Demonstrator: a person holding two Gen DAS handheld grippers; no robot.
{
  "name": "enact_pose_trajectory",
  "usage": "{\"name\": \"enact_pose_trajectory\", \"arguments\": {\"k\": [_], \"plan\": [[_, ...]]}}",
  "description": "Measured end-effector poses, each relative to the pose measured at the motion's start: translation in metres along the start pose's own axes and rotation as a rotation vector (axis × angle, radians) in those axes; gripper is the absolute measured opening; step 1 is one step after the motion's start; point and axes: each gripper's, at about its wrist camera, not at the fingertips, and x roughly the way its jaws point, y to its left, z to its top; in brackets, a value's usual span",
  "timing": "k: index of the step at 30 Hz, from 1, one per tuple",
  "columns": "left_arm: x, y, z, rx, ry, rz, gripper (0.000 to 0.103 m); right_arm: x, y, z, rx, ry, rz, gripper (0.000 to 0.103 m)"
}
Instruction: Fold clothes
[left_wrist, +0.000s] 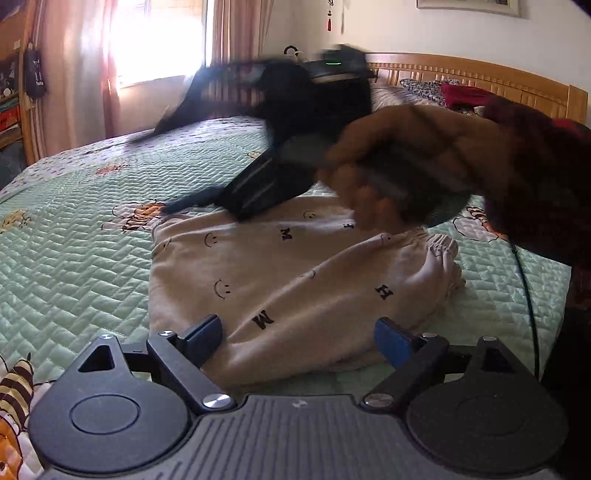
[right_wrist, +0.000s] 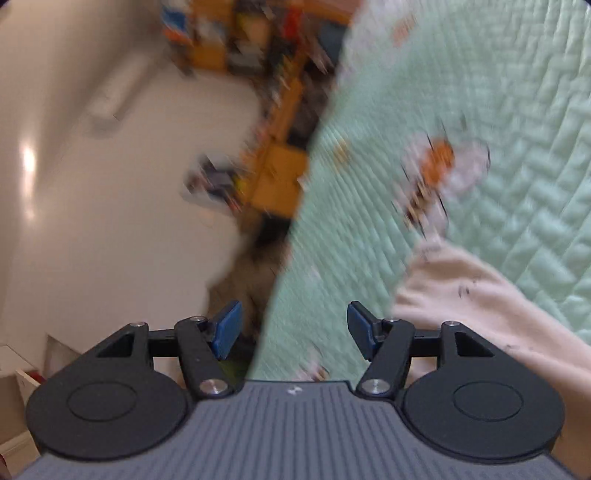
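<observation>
While the folded beige trousers (left_wrist: 295, 288) lie at the picture's centre on the green quilted bed (left_wrist: 74, 258), both the left tongs (left_wrist: 297, 343) and right tongs (right_wrist: 293, 328) gape empty (nothing pinched), so I would grip the near hem squarely before folding.

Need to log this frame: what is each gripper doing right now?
Left gripper: open, holding nothing, over the garment.
Right gripper: open, holding nothing.

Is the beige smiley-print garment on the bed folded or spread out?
Folded: the beige garment lies as a compact bundle on the green quilt, one layer lapped diagonally over another.
</observation>
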Motion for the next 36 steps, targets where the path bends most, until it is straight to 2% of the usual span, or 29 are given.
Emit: {"name": "enact_pose_trajectory", "arguments": {"k": [2,3,4,5,6,10,12,13,15,16,18,20,21,22,23,24,25,26,29,32,34,36], "plan": [[0.003,0.001,-0.004,-0.015,0.013,-0.003,0.091,0.014,-0.004,0.008,-0.096,0.046,-0.188,0.048],[0.004,0.001,-0.005,-0.015,0.015,-0.002,0.091,0.020,-0.007,0.012,-0.152,0.065,-0.291,0.000],[0.004,0.000,-0.006,-0.011,0.016,0.000,0.091,0.018,-0.013,0.016,-0.138,0.046,-0.310,0.000],[0.004,0.000,-0.006,-0.012,0.015,-0.003,0.091,0.013,-0.021,0.018,-0.091,0.009,-0.288,0.000],[0.002,0.001,-0.006,-0.022,0.011,-0.010,0.091,0.011,-0.021,0.017,-0.100,-0.002,-0.291,0.000],[-0.003,0.007,-0.007,-0.064,0.001,-0.034,0.091,0.004,-0.002,0.009,-0.167,-0.034,-0.335,0.001],[-0.008,0.006,-0.006,-0.066,-0.002,-0.035,0.090,-0.011,0.010,0.008,-0.178,-0.072,-0.321,0.008],[-0.012,0.006,-0.005,-0.065,-0.018,-0.030,0.089,-0.015,0.018,0.008,-0.187,-0.084,-0.298,0.009],[-0.022,0.007,0.000,-0.056,-0.070,-0.017,0.089,-0.014,0.035,0.009,-0.237,-0.063,-0.251,0.012],[-0.023,0.008,0.004,-0.043,-0.096,0.004,0.091,-0.009,0.043,0.009,-0.278,-0.034,-0.259,0.016],[-0.018,0.012,0.009,-0.031,-0.112,0.055,0.096,0.013,0.052,0.012,-0.380,0.048,-0.324,0.018],[-0.004,0.017,0.006,-0.046,-0.072,0.080,0.093,0.036,0.056,0.012,-0.485,0.154,-0.404,0.017],[0.001,0.017,0.003,-0.051,-0.053,0.074,0.085,0.046,0.053,0.012,-0.567,0.199,-0.500,0.011],[0.005,0.016,-0.001,-0.056,-0.035,0.068,0.085,0.055,0.048,0.012,-0.664,0.241,-0.624,0.000],[0.010,0.015,-0.005,-0.061,-0.016,0.062,0.086,0.054,0.043,0.018,-0.669,0.222,-0.674,0.000],[0.014,0.015,-0.008,-0.066,0.003,0.056,0.087,0.048,0.037,0.027,-0.629,0.172,-0.684,0.000],[0.016,0.015,-0.009,-0.076,0.011,0.052,0.088,0.046,0.033,0.031,-0.635,0.146,-0.742,0.000],[0.015,0.016,-0.010,-0.094,0.009,0.045,0.088,0.041,0.028,0.033,-0.617,0.130,-0.751,0.000],[0.014,0.019,-0.010,-0.112,0.000,0.036,0.089,0.011,0.019,0.038,-0.494,0.040,-0.636,0.005],[0.014,0.016,-0.008,-0.102,0.001,0.041,0.091,-0.016,0.042,0.032,-0.476,-0.069,-0.542,0.008],[0.014,0.015,-0.008,-0.103,0.005,0.042,0.092,-0.007,0.049,0.022,-0.475,0.001,-0.475,0.011],[0.016,0.018,-0.006,-0.107,0.009,0.042,0.092,0.007,0.054,0.012,-0.473,0.095,-0.409,0.020]]}}
